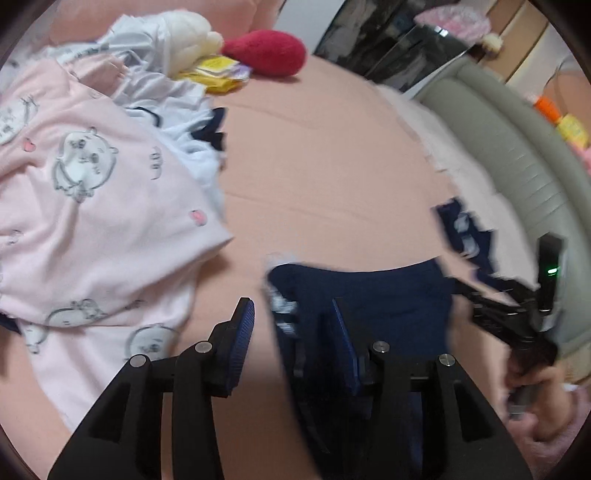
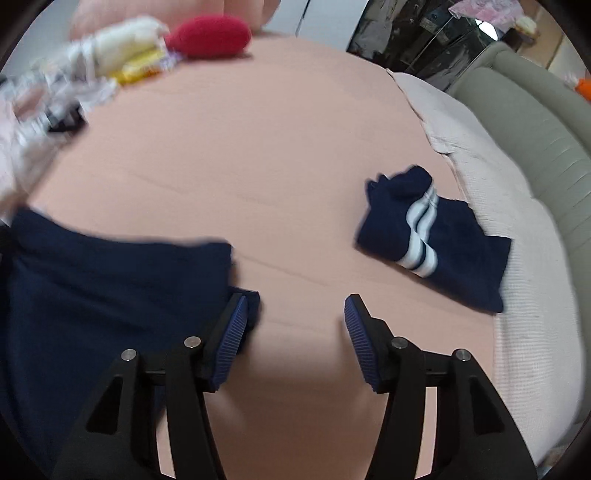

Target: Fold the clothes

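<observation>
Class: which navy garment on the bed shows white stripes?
The small folded navy garment near the bed's right edge; the larger navy garment by the right gripper looks plain.

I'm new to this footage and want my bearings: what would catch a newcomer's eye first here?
Probably the big pale pink garment printed with cartoon animals, heaped on the left of the peach bedsheet. Next, the folded navy garment with two white stripes lying near the sheet's right edge. At the far end, a bright red plush toy lies beside a cream one.
</observation>
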Available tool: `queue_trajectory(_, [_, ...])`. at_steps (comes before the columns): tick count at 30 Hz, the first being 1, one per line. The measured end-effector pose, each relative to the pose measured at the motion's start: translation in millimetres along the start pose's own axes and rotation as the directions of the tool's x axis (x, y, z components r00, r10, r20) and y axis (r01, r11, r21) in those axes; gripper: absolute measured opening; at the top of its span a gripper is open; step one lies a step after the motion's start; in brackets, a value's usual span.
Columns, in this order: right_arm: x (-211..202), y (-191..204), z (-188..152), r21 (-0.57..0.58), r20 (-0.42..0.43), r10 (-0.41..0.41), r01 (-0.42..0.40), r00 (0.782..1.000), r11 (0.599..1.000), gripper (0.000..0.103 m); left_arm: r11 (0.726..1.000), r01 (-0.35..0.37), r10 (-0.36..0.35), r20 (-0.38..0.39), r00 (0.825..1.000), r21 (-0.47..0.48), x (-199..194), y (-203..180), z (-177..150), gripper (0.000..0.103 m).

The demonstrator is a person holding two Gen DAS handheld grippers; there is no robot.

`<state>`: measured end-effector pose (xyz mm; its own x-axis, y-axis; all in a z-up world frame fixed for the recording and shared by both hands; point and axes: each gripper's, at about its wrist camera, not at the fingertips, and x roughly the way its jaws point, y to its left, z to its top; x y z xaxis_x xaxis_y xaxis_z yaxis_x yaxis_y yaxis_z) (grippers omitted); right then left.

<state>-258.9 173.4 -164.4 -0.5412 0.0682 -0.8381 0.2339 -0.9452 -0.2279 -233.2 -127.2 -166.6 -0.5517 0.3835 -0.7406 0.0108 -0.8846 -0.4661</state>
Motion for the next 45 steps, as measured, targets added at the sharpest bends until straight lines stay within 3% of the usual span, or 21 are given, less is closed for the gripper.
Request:
queue_trajectory(2, [-3.1,-1.5,2.4,0.039,0.016,0.089,-0.090,0.996,0.995,0.056,1.000,-0.007,0.007,-0.003,1.000,0.027,4.1,-3.7,-3.0,0.041])
queue_trajectory(4, [15.1,6.9,5.1,0.008,-0.043,0.047,-0.047,0.998,0.999,0.055,0.994,-0.084,0.086,-0.022,0.996,0.075,17.2,-9.9,-7.0,0.021])
queue_trajectory(6, [30.5,8.1,7.8,-0.011,-0.077,0.020,-0.021,0.997,1.000,0.056,0.980,-0.172,0.177,-0.043,0.983,0.101,28.4,-10.3,-7.7,0.021])
queue_trajectory(10, [7.0,-10.4,11.8,0.063,-0.037,-0.004,0.006,0.999,0.998,0.054,0.995,-0.089,0.089,0.011,0.996,-0.039,6.9,6.7,1.5,0.021])
queue_trajectory(14, [-23.3,-12.3,-5.2,0.103,-0.035,0.133,-0.129,0.990,0.986,0.054,0.988,0.094,-0.097,-0.013,0.995,-0.119,2.2,9.9,-5.2,0.022])
queue_trajectory(20, [-61.7,10.8,-71.3,0.120,-0.054,0.362,-0.354,0.931,0.928,0.055,0.998,0.010,-0.019,-0.148,0.989,-0.061,-22.3,-23.3,-53.7,0.022])
queue_trajectory(23, [-79.8,23.1,-117.0,0.142,-0.080,0.423,-0.409,0.903,0.901,0.055,0.997,-0.016,0.002,-0.188,0.982,-0.072,-43.9,-32.1,-93.4,0.022])
queue_trajectory(28, [-97.6,24.9,-159.2,0.194,-0.036,0.475,-0.460,0.879,0.866,0.056,0.976,0.118,-0.153,-0.189,0.970,-0.181,-60.3,-32.9,-151.4,0.023])
queue_trajectory(31, [-90.3,21.8,-168.9,0.214,-0.049,0.464,-0.444,0.885,0.870,0.056,0.980,0.140,-0.165,-0.179,0.970,-0.145,-59.0,-40.4,-154.0,0.023])
queue_trajectory(35, [-77.8,19.3,-173.4,0.188,-0.093,0.411,-0.389,0.907,0.902,0.057,0.962,0.218,-0.244,-0.158,0.957,-0.162,-53.6,-50.6,-152.2,0.029])
queue_trajectory(38, [-81.9,15.7,-176.1,0.206,-0.084,0.397,-0.374,0.914,0.904,0.058,0.969,0.208,-0.228,-0.159,0.961,-0.133,-55.0,-56.0,-154.5,0.032])
queue_trajectory(45, [-93.8,9.2,-180.0,0.229,0.001,0.444,-0.433,0.896,0.872,0.058,0.983,0.175,-0.182,-0.124,0.976,-0.063,-68.6,-64.7,-156.4,0.034])
